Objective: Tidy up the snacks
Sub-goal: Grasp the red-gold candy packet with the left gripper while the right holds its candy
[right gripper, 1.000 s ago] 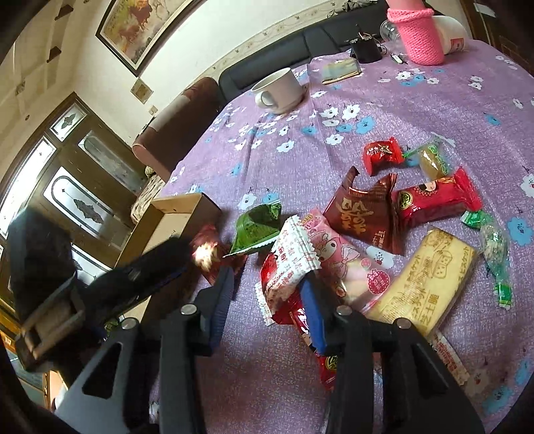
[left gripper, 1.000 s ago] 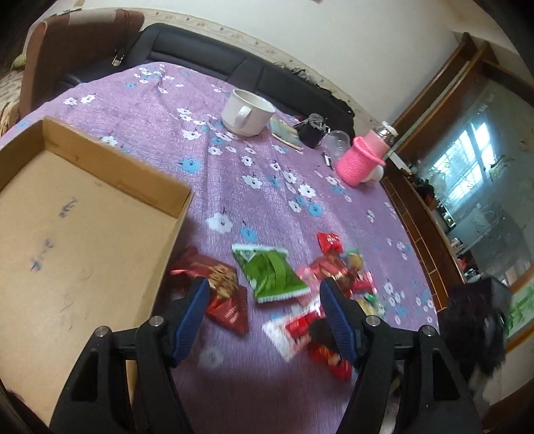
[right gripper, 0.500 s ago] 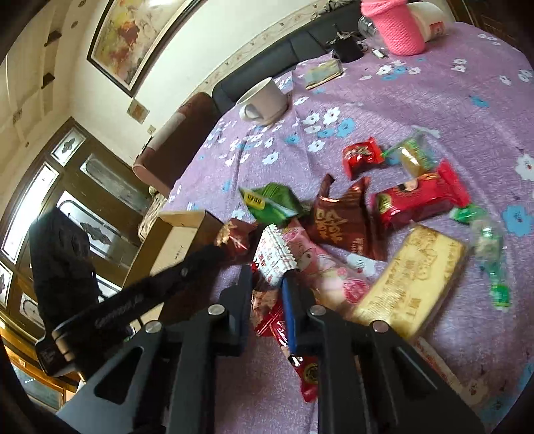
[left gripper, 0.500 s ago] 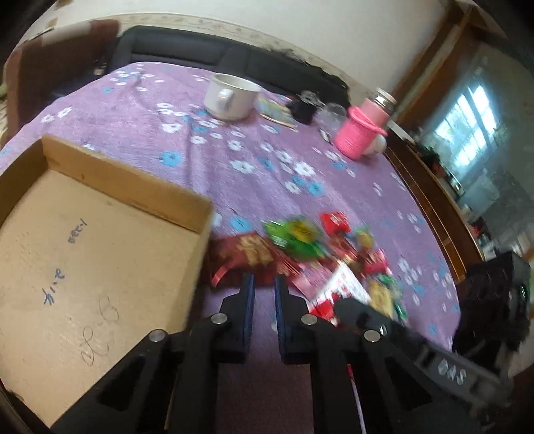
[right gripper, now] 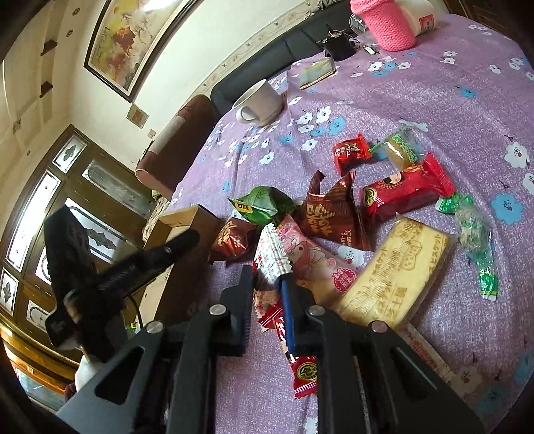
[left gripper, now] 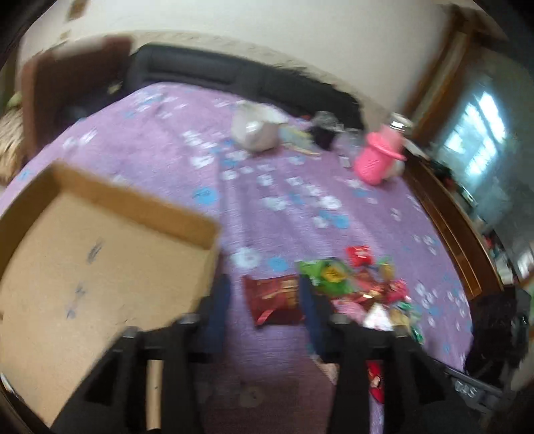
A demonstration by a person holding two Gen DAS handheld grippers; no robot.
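Observation:
A pile of snack packets lies on the purple flowered tablecloth [right gripper: 434, 100]. My left gripper [left gripper: 263, 290] is open, its fingers either side of a dark red packet [left gripper: 275, 297] on the cloth; the view is blurred. An empty cardboard box [left gripper: 100, 260] sits to its left. My right gripper [right gripper: 268, 280] is nearly closed on the end of a pink-and-white packet [right gripper: 307, 260]. Around it lie a green packet [right gripper: 263, 203], a brown packet [right gripper: 330, 210], a red packet [right gripper: 404, 190] and a yellow biscuit pack [right gripper: 397, 273].
A white mug [right gripper: 258, 103], a pink knitted bottle cover [right gripper: 387, 23], a small booklet [right gripper: 317, 71] and a black object [right gripper: 338, 46] stand at the table's far side. A dark sofa [left gripper: 233, 73] runs behind. The table edge [left gripper: 444, 230] is on the right.
My left gripper was open, shut half a second ago, and is open again around the dark red packet. My right gripper closed on the pink-and-white packet and stays on it.

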